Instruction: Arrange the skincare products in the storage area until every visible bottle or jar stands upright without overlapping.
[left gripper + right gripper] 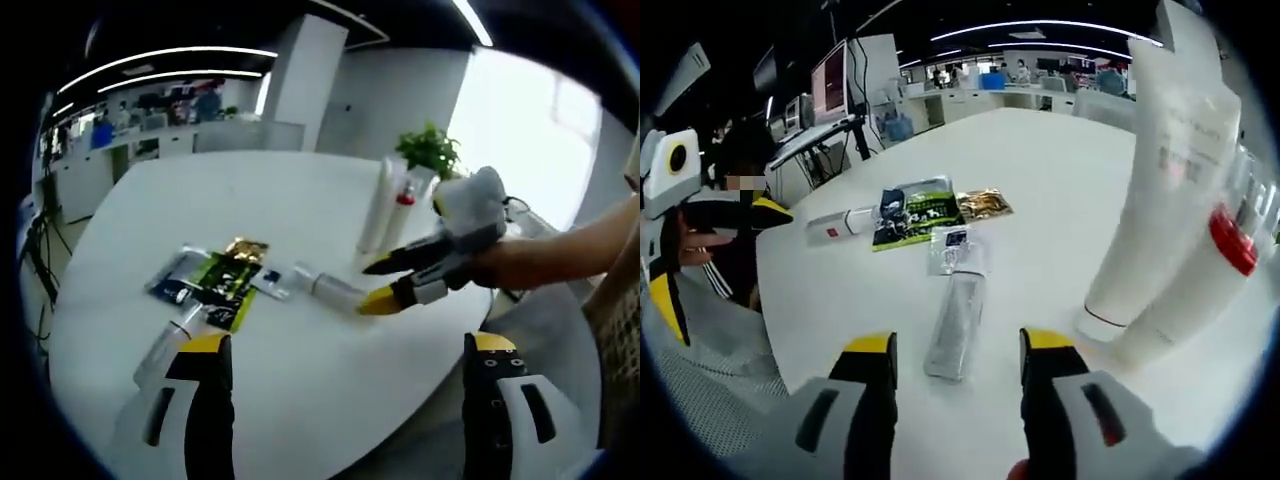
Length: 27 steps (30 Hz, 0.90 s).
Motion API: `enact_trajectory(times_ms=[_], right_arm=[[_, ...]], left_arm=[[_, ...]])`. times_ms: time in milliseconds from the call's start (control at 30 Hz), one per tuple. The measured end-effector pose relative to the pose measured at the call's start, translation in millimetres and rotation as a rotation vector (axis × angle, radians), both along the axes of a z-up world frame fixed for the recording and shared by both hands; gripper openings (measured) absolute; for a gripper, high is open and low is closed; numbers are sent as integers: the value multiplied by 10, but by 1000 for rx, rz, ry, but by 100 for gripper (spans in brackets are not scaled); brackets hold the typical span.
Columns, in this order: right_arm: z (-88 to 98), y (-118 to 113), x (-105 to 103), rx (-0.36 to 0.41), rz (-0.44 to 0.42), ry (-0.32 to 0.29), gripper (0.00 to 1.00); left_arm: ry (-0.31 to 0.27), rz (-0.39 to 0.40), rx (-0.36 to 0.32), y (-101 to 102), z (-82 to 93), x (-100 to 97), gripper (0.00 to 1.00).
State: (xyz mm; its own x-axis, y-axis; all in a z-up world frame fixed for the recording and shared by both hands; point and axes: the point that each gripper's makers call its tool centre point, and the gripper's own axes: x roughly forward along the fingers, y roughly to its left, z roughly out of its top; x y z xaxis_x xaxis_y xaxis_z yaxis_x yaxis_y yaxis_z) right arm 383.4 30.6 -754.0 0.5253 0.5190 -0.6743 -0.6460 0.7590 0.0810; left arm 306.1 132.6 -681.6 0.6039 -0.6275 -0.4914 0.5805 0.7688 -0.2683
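White round table (300,200) carries all the products. In the left gripper view the left gripper (345,365) hovers low over the near edge, jaws wide apart, nothing between them. Just ahead of its left jaw a tube (165,350) lies flat. Beyond it, flat sachets (225,280) are spread in a loose pile: green, black, blue and one gold, some overlapping.

The right gripper (385,285) enters that view from the right, held by a hand (520,262), jaws apart and pointing at a clear bottle (335,288) lying on its side; jaw tips near it, contact cannot be told.

Right gripper view: the right gripper (955,355) is open, the clear bottle (955,325) lying lengthwise in the gap ahead of the jaws, not clamped. A small clear packet (955,250) touches its far end. Further off are the sachets (925,212) and the flat tube (845,225).

Close on the right stand two upright items touching each other: a tall white tube (1155,190) and a bottle with a red cap (1215,275). In the left gripper view the white tube (380,205) stands with a plant (430,150) behind
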Motion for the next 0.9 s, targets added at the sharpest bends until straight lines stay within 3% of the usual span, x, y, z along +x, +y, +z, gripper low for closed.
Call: enact_trajectory(times_ms=[733,900], right_arm=[[-249,74,69,-96,24,64,24],[-250,58,63,-86,11,74,20]], left_arm=[[18,0,5,-5,-33,51,93],[18,2,6,-7,-31,50,93]])
